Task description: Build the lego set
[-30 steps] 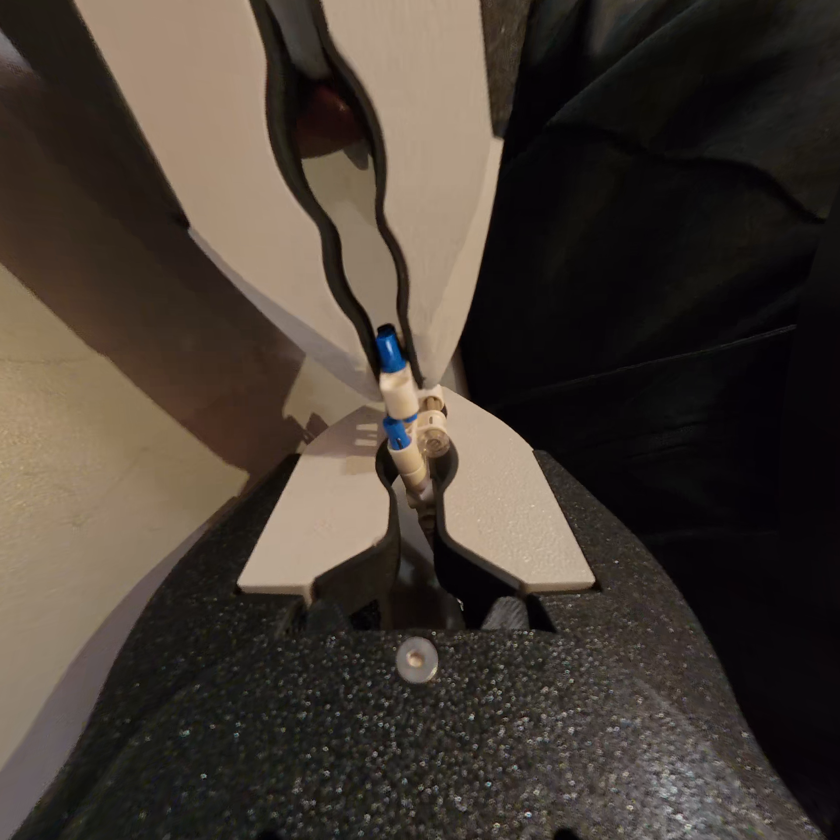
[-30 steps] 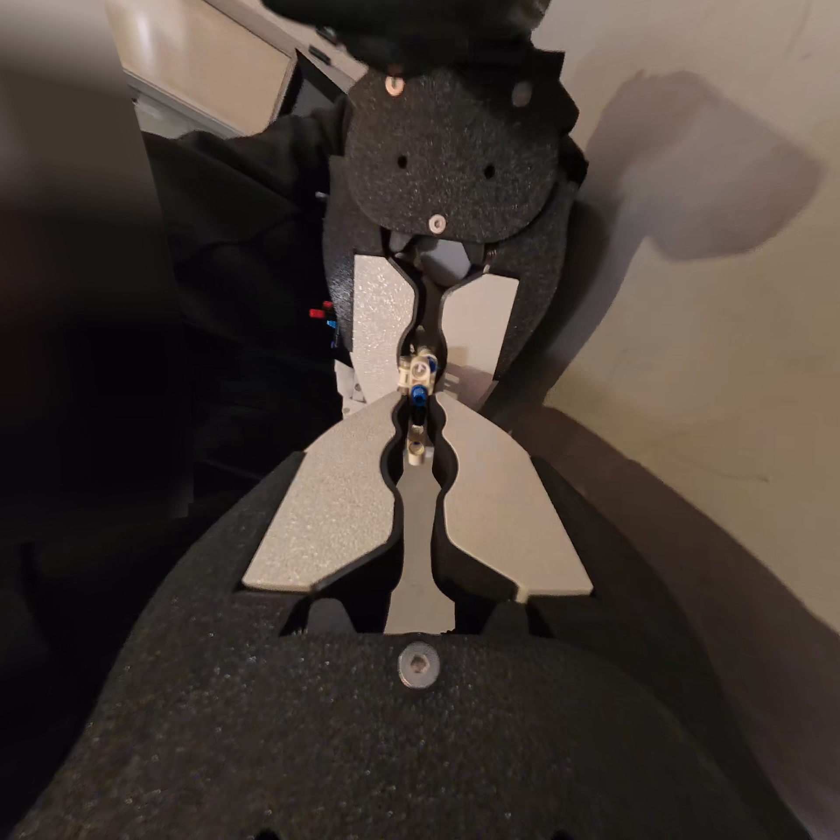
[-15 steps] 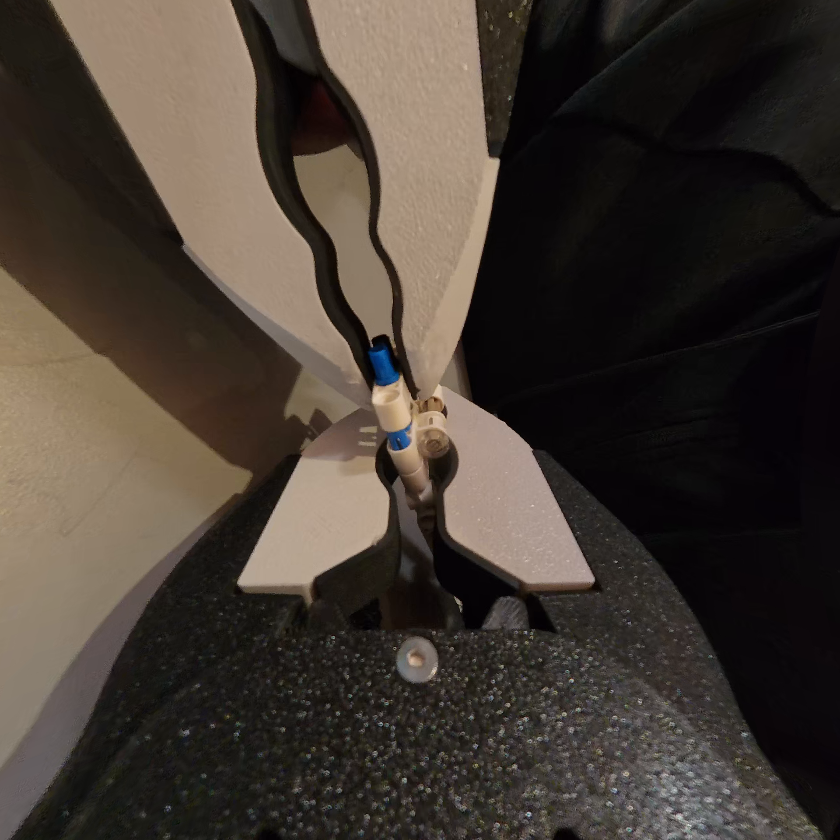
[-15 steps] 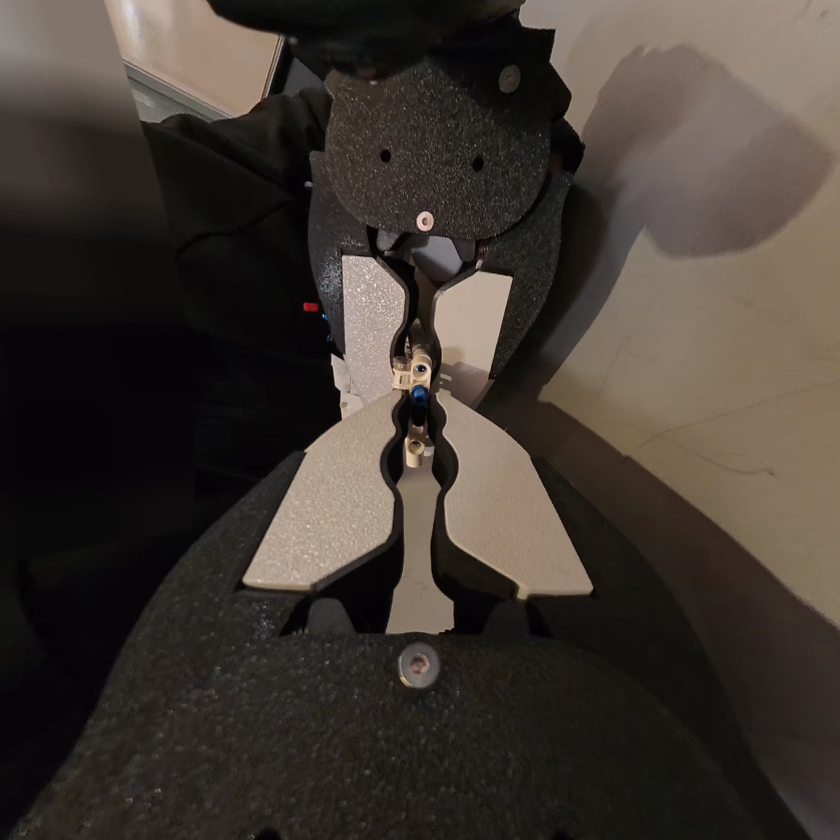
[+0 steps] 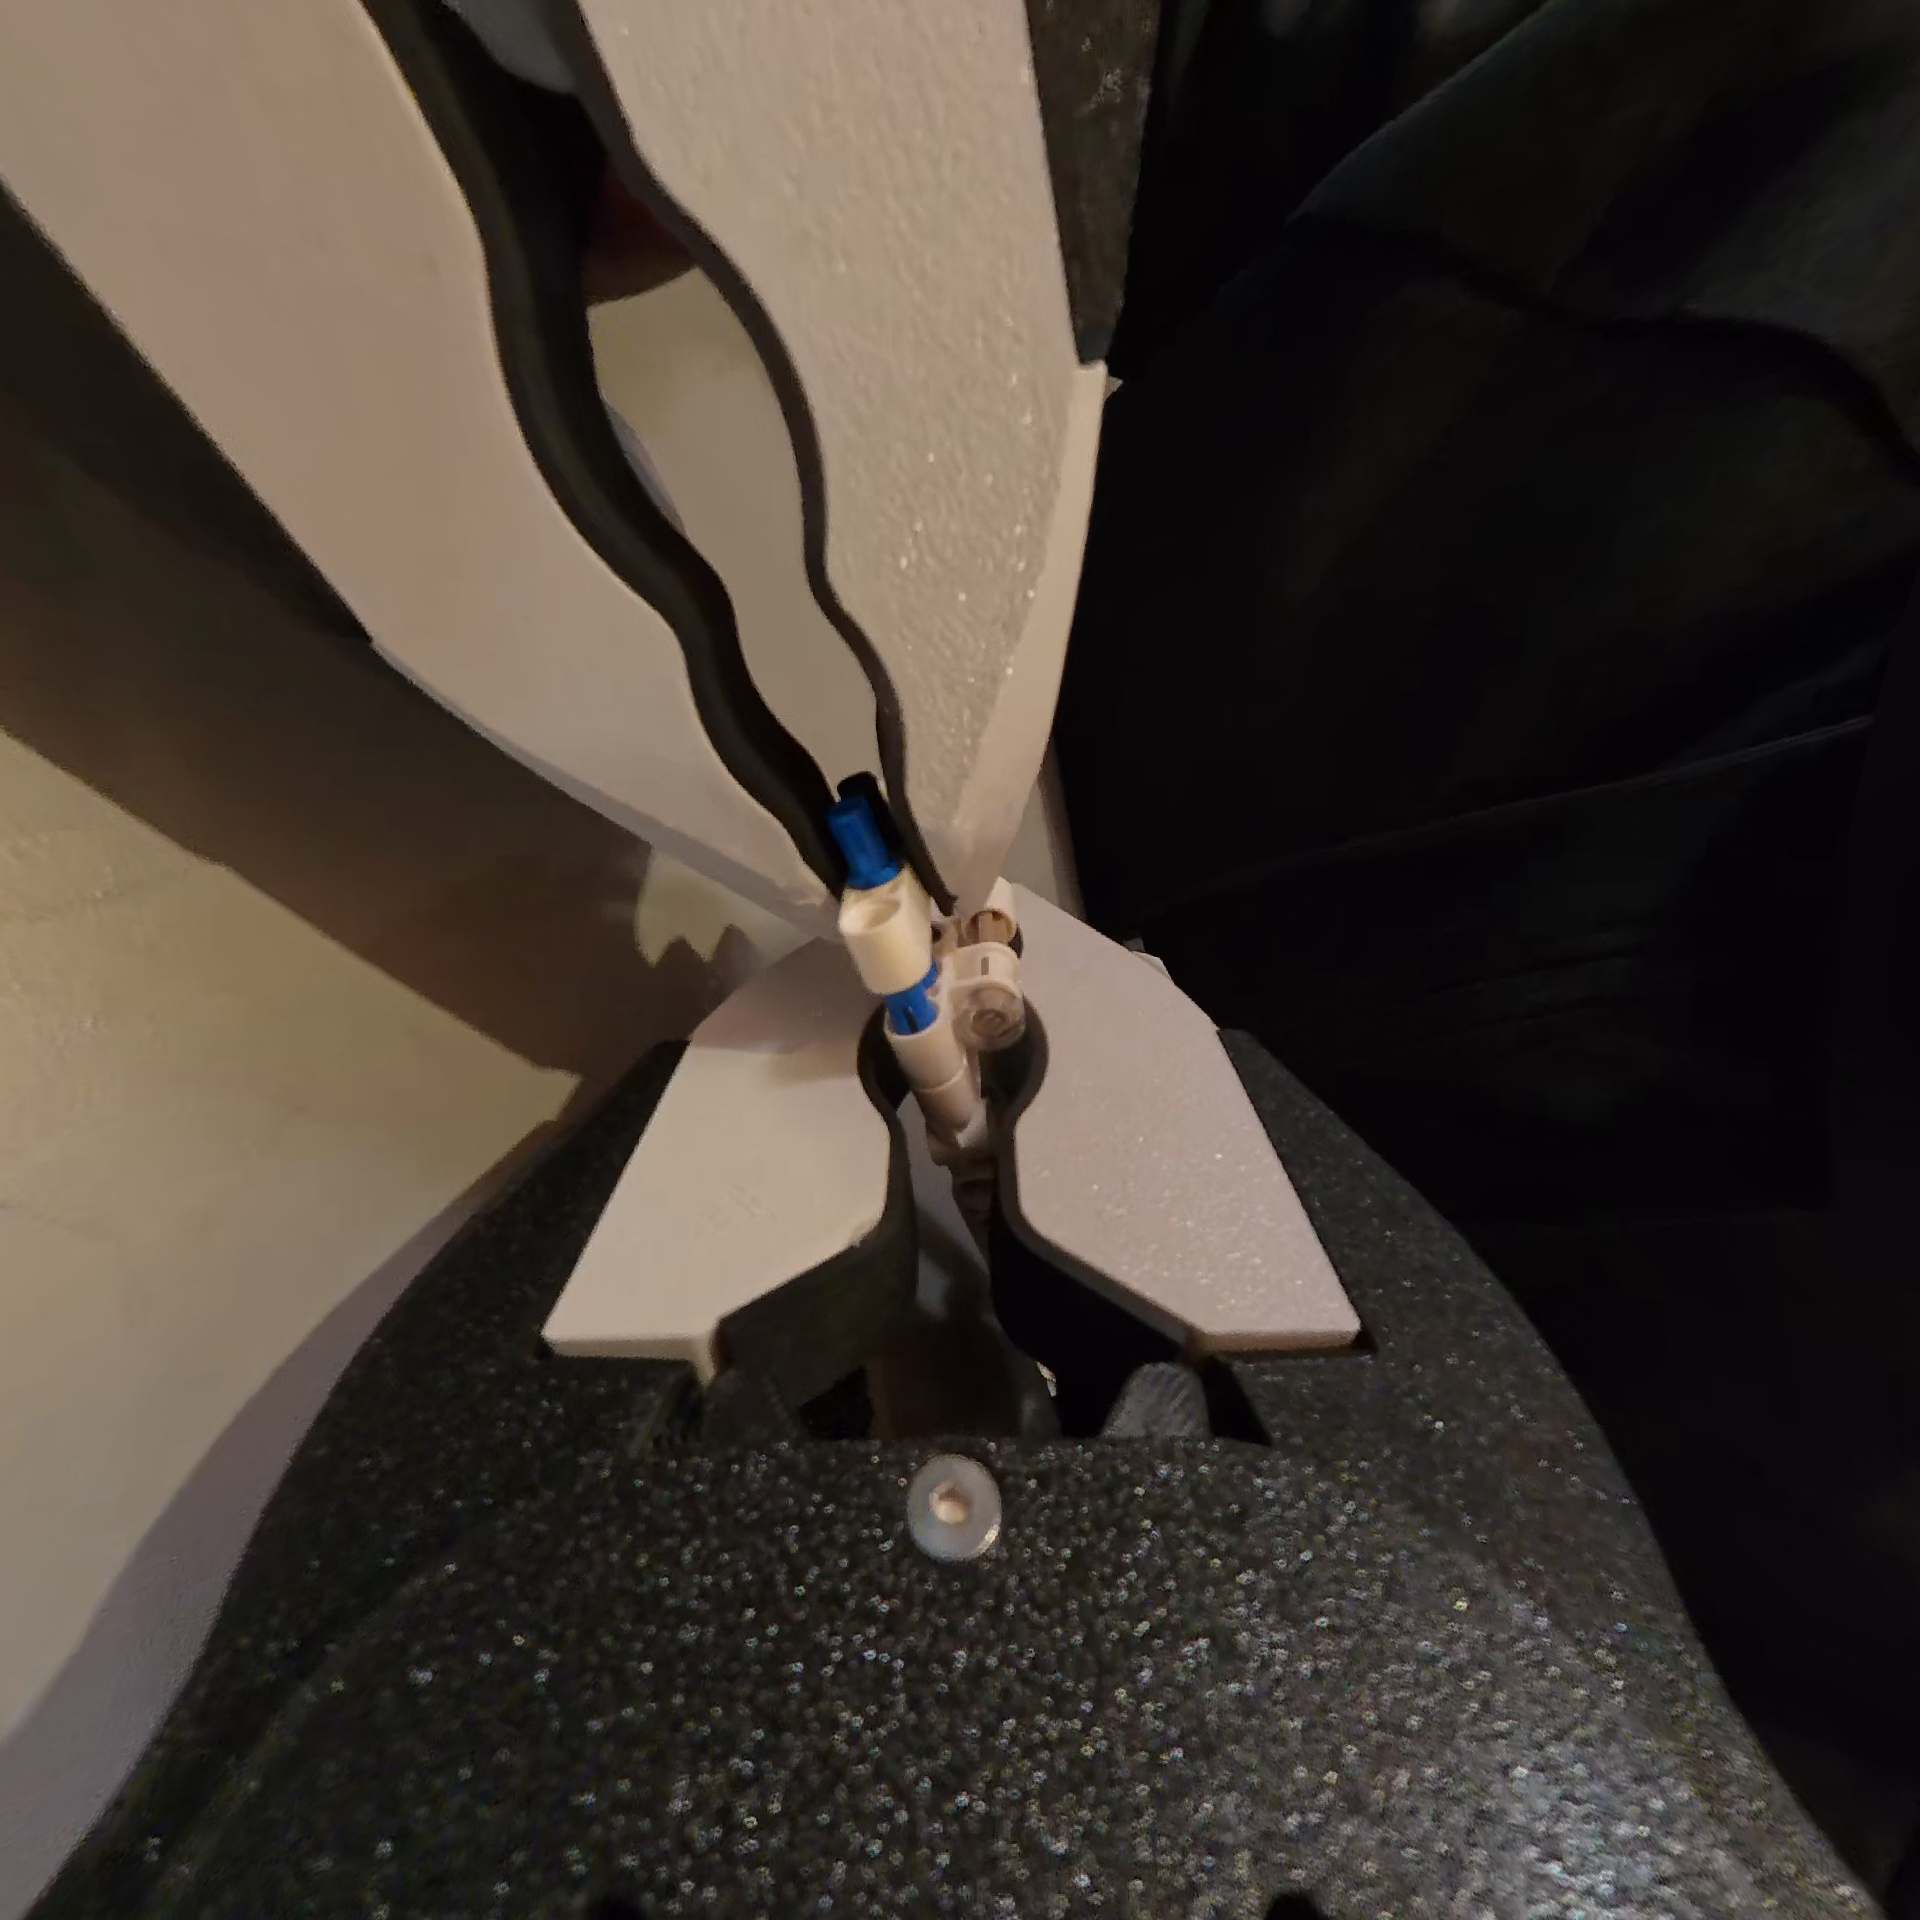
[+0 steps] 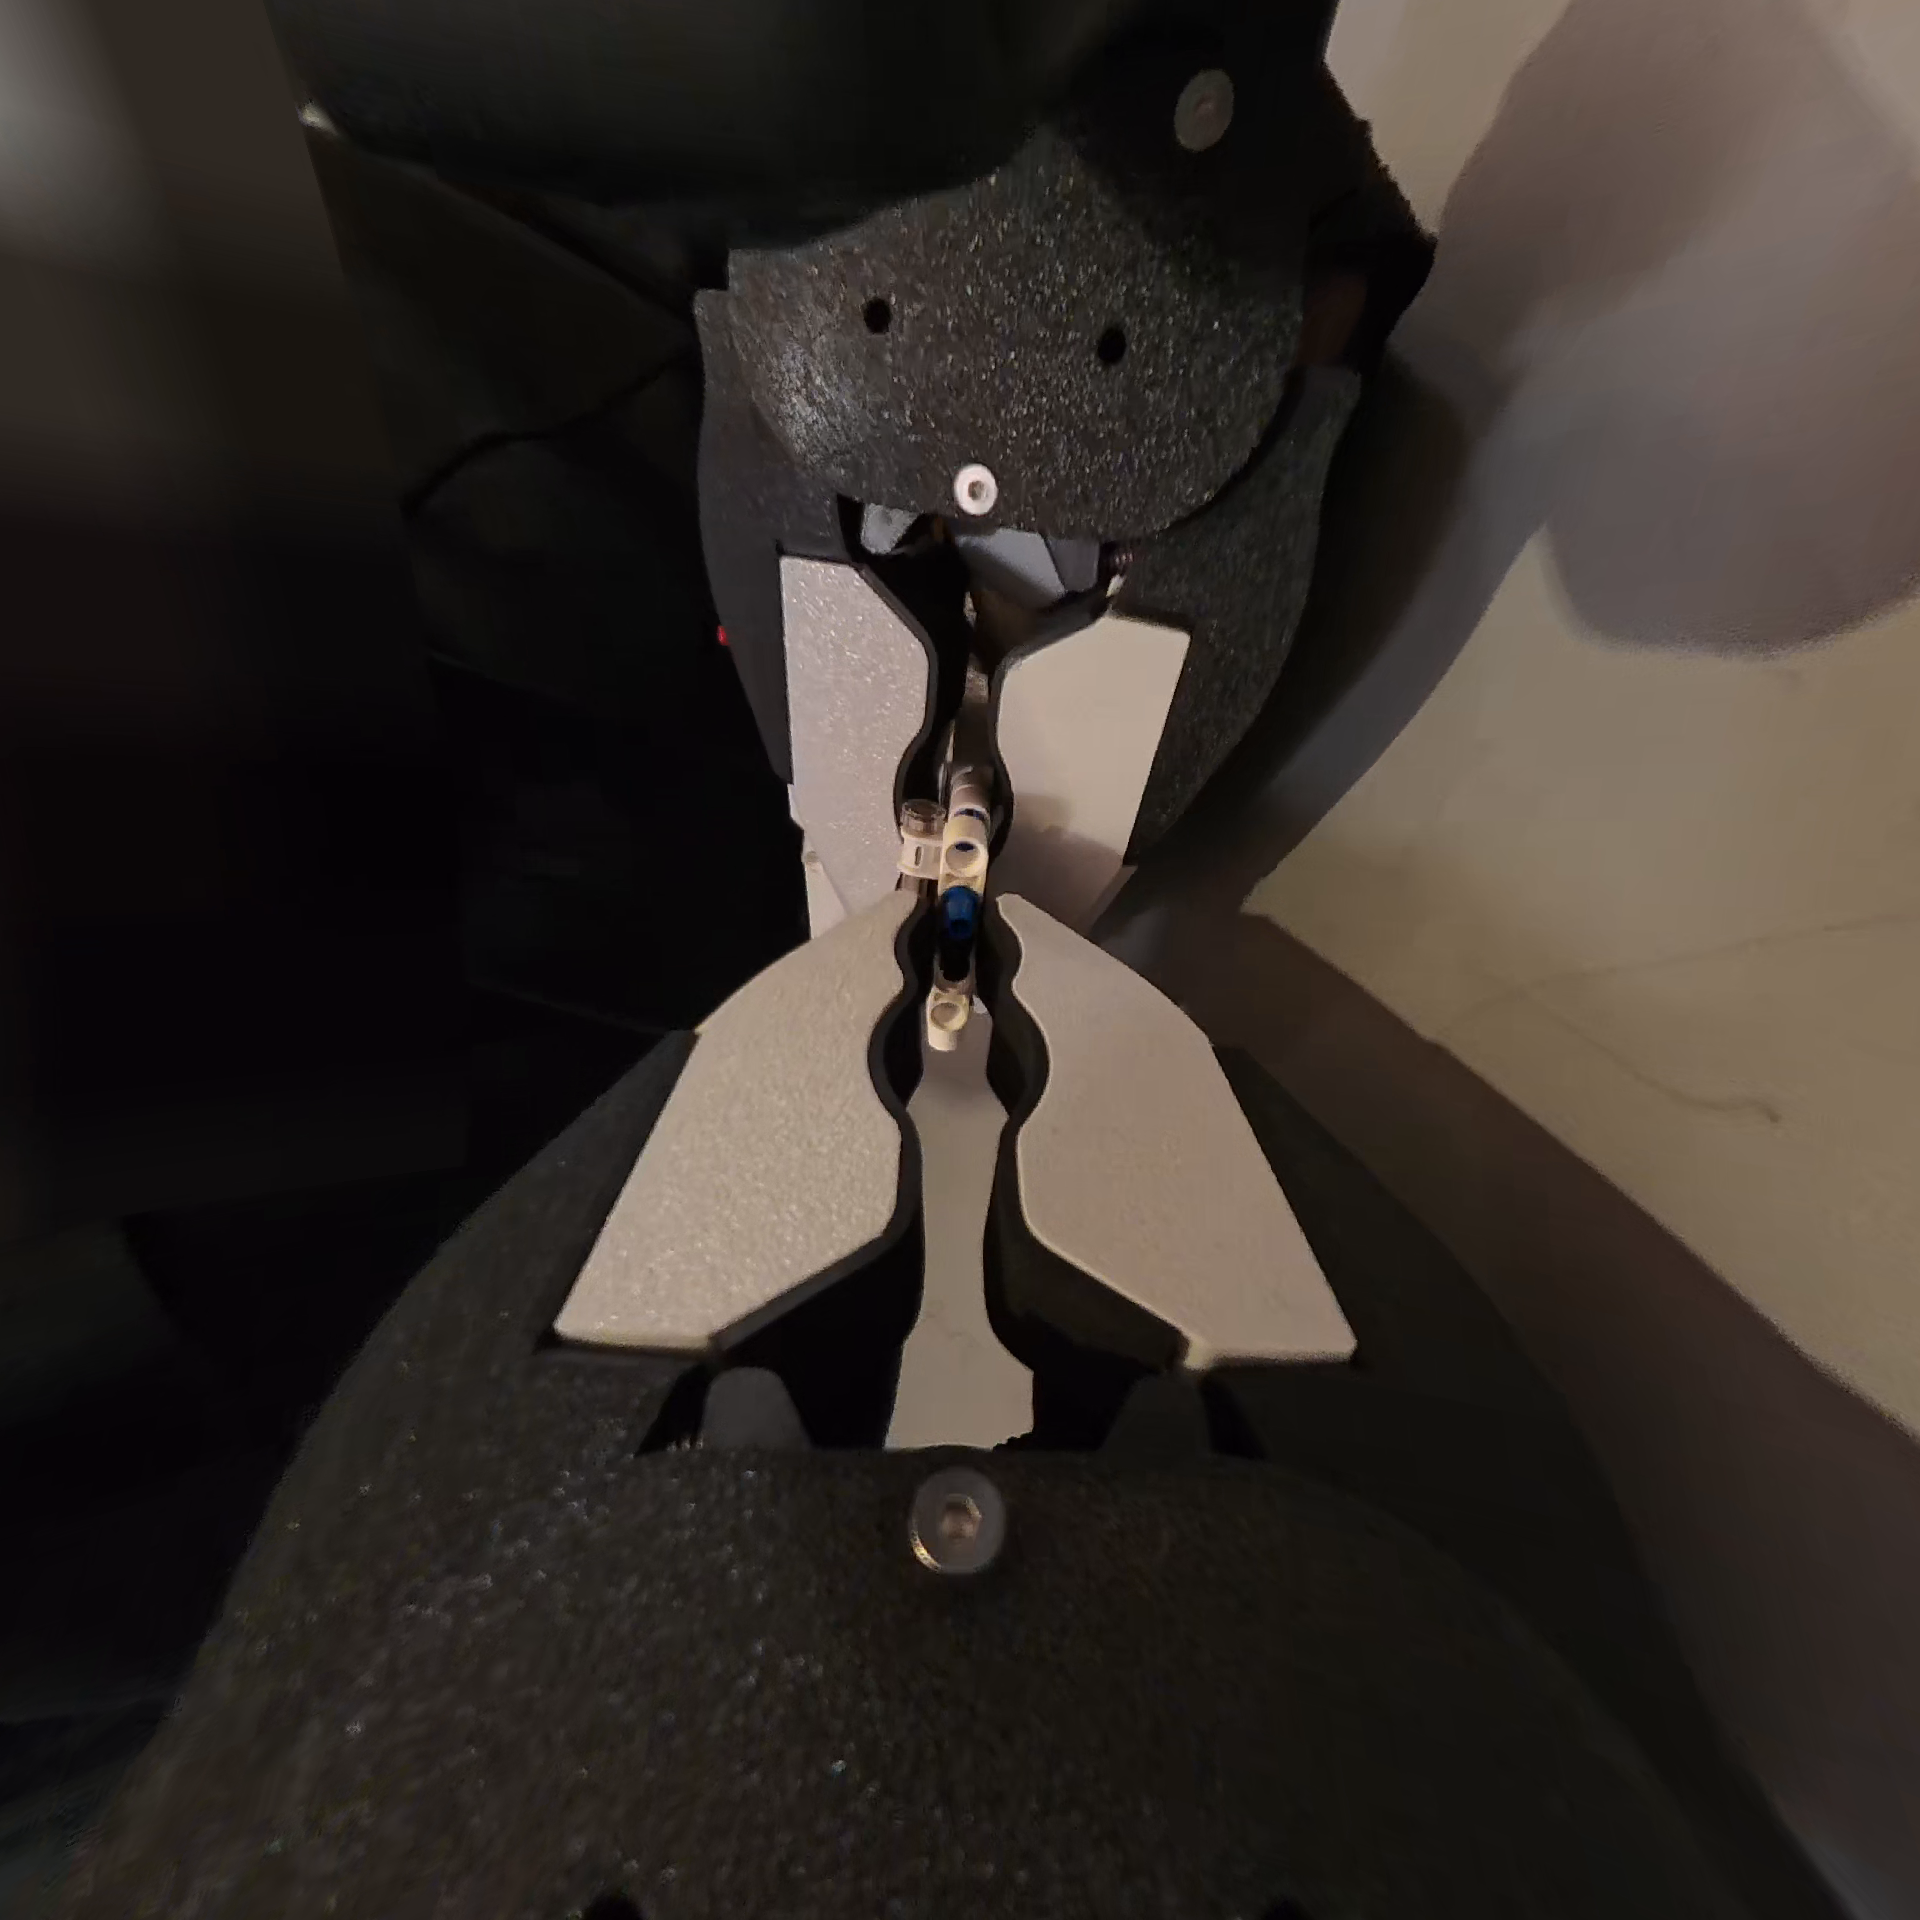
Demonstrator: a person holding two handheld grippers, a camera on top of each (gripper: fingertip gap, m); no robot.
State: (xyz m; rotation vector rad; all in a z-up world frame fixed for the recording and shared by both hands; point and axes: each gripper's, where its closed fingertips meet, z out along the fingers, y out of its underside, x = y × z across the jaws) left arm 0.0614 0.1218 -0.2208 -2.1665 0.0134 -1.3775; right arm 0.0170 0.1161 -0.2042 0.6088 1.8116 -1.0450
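Plastic building pieces, white, blue, tan and clear, joined into one small rod-like assembly, hang between the two grippers, which face each other tip to tip. In the left wrist view the left gripper has its grey fingers drawn close together on the lower end of the assembly, where a white sleeve and a thin tan pin run back into the narrow slot between the dark pads; a white connector with a clear round piece sits at the round notch near the fingertips, just to the right of the sleeve. Beyond those fingertips the assembly rises through a blue section and a fatter white sleeve to a blue pin with a black end, and that upper end lies in the slot of the right gripper, whose fingers come down from above and are closed against it. The right wrist view shows the same from the other side: the right gripper with its fingers narrowed on the blue and black pin, a cream piece with a round hole just behind it in the slot, and the white and clear pieces past the fingertips in the left gripper's grasp. Dark clothing fills the space to one side of the fingers, and a pale, cream surface lies on the other.
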